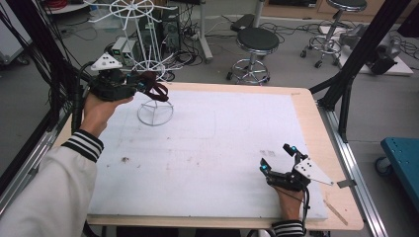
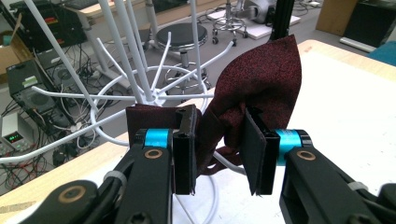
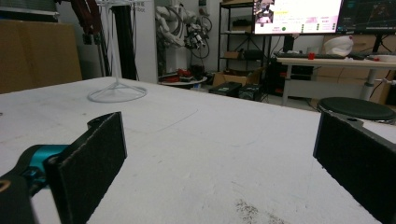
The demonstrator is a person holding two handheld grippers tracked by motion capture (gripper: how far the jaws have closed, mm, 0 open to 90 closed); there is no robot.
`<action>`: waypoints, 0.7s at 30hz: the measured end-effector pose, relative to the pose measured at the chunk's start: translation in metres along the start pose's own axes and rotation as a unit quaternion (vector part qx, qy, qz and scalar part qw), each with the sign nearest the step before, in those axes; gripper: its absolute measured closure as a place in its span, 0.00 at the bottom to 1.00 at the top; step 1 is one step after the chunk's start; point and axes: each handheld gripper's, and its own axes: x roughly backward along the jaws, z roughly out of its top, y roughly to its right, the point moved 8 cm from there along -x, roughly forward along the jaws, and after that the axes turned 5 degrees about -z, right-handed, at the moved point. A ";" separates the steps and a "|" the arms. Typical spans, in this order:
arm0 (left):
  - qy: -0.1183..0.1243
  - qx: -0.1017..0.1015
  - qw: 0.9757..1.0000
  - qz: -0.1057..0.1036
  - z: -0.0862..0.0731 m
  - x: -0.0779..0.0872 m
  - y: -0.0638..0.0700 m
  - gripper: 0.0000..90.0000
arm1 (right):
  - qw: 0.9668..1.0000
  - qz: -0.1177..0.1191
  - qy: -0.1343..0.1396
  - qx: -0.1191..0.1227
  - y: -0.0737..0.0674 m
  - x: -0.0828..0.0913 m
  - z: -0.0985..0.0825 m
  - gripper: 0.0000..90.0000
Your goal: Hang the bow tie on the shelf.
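Note:
A dark red piece of cloth (image 1: 158, 90) hangs from my left gripper (image 1: 142, 84) at the table's far left, right beside the white wire rack (image 1: 148, 49). In the left gripper view the jaws of this gripper (image 2: 219, 156) are shut on a fold of the cloth (image 2: 261, 79), and the rack's prongs (image 2: 144, 88) stand just behind it. The rack's ring base (image 1: 155, 113) rests on the white mat. My right gripper (image 1: 277, 158) lies low on the mat near the front right, open with nothing between its pads (image 3: 93, 158).
A white foam mat (image 1: 207, 148) covers most of the wooden table (image 1: 316, 133). Black frame posts (image 1: 346, 94) rise at the right edge. Two stools (image 1: 254, 49) and cables crowd the floor beyond the far edge. A blue cart (image 1: 402, 158) stands at the right.

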 end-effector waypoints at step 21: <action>-0.006 0.003 1.000 0.020 0.000 -0.001 -0.001 0.59 | 1.000 0.000 -0.002 0.000 0.000 0.000 0.000 0.02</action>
